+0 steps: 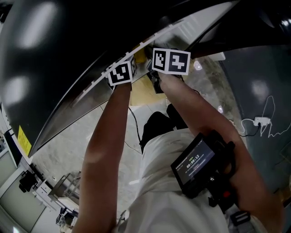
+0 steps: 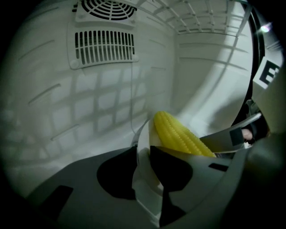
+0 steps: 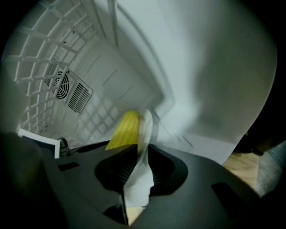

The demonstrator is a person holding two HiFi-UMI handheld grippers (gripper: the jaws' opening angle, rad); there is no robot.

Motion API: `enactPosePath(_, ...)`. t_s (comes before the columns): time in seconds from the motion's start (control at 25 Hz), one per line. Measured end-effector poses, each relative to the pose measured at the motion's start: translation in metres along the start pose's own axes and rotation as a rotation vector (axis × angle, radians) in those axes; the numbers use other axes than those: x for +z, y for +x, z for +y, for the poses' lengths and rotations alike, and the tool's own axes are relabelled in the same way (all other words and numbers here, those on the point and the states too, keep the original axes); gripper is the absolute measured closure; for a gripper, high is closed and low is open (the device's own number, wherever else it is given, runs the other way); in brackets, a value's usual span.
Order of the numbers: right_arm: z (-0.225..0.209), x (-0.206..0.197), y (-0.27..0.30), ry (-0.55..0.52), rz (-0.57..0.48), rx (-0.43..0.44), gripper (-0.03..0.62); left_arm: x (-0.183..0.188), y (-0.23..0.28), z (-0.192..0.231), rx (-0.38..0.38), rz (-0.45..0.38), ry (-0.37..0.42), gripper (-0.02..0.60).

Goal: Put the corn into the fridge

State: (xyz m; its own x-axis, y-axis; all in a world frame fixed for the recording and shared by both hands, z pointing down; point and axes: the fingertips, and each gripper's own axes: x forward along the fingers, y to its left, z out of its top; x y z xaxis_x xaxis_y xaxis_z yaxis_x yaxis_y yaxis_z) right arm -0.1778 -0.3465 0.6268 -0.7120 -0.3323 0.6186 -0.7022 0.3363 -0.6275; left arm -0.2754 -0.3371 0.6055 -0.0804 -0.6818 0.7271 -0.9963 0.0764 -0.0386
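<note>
1. The fridge (image 2: 89,112) is the only container, and your corn (image 2: 178,134) is already inside its white compartment. It is held in the air below and to the right of the vent grille (image 2: 105,44) on the back wall. I can't tell whether it touches the wall.
2. A white wrapper (image 2: 145,147) hugs the corn's near end, and the yellow tip points towards the vent grille.
3. Your left gripper (image 2: 149,154) has its jaws pinching that wrapper, with the cob rising just past the right-hand jaw.
4. Your right gripper (image 3: 140,152) has its jaws pressed together on a fold of the same wrapper, on the side of the corn away from the vent grille.
5. A round fan (image 2: 107,9) sits just above the vent grille, and a white wire shelf (image 3: 35,58) runs overhead.
6. Outside, well back from the vent grille, a pale speckled floor (image 1: 68,145) lies under your arms. A white cable (image 1: 263,123) is on it, and a small screen (image 1: 195,164) is at your chest.
</note>
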Motion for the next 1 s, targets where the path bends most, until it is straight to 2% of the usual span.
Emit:
enactPosePath(0.16,-0.004,0.004,-0.003,-0.014,-0.030,-0.015,0.531,-0.008,0.001,0.006,0.029,-0.010,-0.034,0.476)
enactPosePath(0.32,-0.008,0.006,-0.008,-0.029,-0.035,-0.017,0.523,-0.013,-0.003,0.012,0.070,-0.023,-0.052,0.474)
enactPosePath(0.48,-0.015,0.007,-0.014,-0.051,-0.058,-0.025,0.523,-0.005,-0.014,0.002,0.060,-0.088,-0.070,0.474)
enactPosePath(0.56,-0.017,0.010,-0.018,-0.070,-0.074,-0.027,0.523,0.000,-0.021,-0.005,0.059,-0.126,-0.067,0.441)
enactPosePath(0.76,-0.001,0.014,-0.017,-0.124,-0.130,-0.004,0.523,-0.004,-0.040,0.002,0.055,-0.198,-0.097,0.433)
enactPosePath(1.0,-0.002,0.024,-0.027,-0.189,-0.163,0.018,0.528,-0.013,-0.058,-0.017,0.030,-0.217,-0.069,0.436)
